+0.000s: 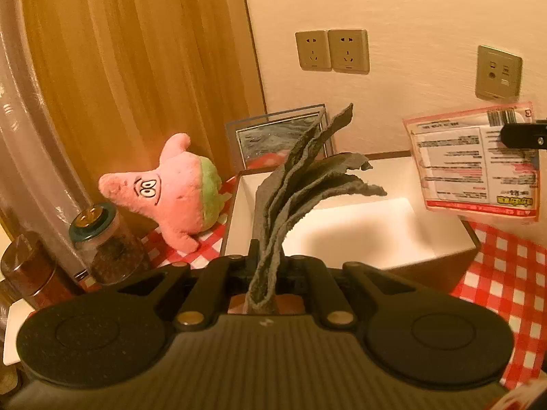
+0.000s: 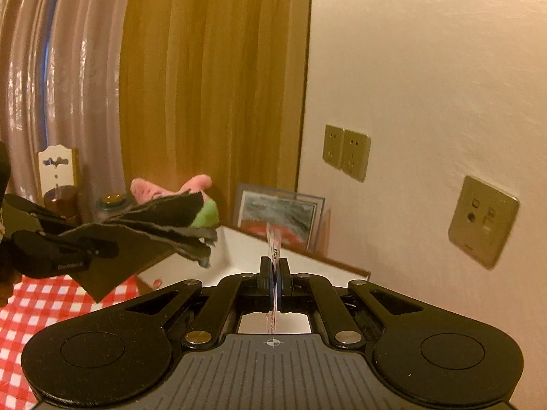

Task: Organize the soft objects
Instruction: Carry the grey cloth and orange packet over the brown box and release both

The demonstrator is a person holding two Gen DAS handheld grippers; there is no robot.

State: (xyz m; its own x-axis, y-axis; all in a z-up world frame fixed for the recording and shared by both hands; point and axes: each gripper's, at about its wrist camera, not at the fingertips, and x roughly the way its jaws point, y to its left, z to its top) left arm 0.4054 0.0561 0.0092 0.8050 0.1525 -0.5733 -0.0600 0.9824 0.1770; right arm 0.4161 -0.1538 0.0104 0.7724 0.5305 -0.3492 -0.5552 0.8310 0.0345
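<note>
Grey cloth (image 1: 301, 184): folded in several ragged layers, clamped at its lower end between the closed jaws of the left gripper (image 1: 263, 273); the free layers fan upward and are held in the air above the open white box (image 1: 441, 246). In the right wrist view the same cloth is seen from the side, above the box's left corner.

Plastic packet (image 1: 475, 164): flat, clear, red-edged, printed with labels; held in the air above the right side of the white box, pinched edge-on between the clenched jaws of the right gripper (image 2: 274, 275).

White box: set on a red-and-white checked tablecloth (image 1: 506, 273), its interior bare where visible.

Pink plush star (image 1: 171, 191): green lower part, cartoon eyes; lying on the tablecloth just left of the white box.

Framed picture (image 1: 277, 136): leaned against the wall behind the white box.

Two jars (image 1: 109, 242): placed left of the box, in front of the plush; contents dark.

Wall sockets (image 1: 331, 49): mounted on the wall above and behind the box.
</note>
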